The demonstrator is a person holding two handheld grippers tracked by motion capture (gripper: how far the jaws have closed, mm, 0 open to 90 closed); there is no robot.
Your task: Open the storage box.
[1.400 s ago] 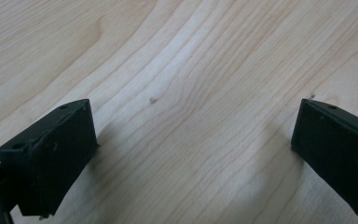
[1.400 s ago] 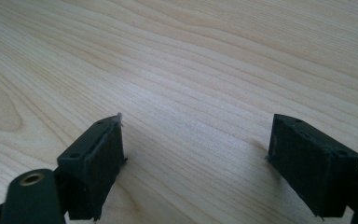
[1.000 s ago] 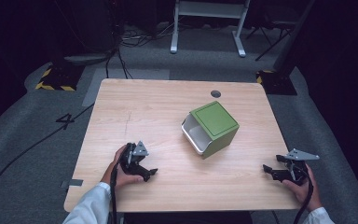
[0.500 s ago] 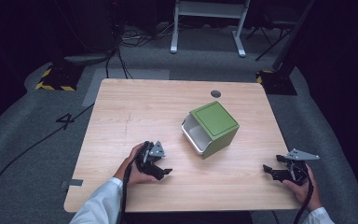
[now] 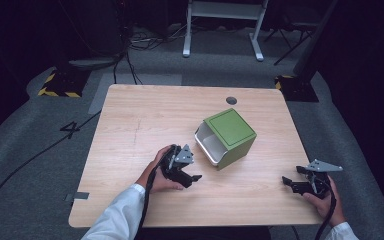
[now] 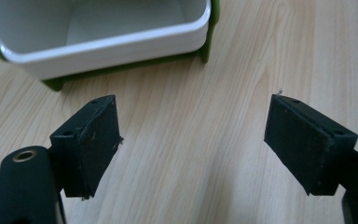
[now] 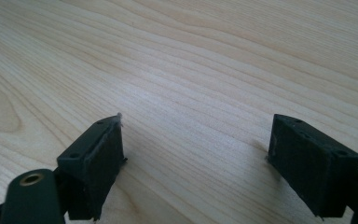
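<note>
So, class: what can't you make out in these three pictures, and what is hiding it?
- Green and white bin, high view: its interior, since the opening faces sideways.
- Same bin, left gripper view: cut off by the top edge.
- Left claw, high view: its gap is too small to judge.

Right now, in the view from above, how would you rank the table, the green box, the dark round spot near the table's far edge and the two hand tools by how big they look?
1. Table
2. Green box
3. Left gripper and right gripper: they look about alike, so I will not rank them.
4. Dark round spot
</note>
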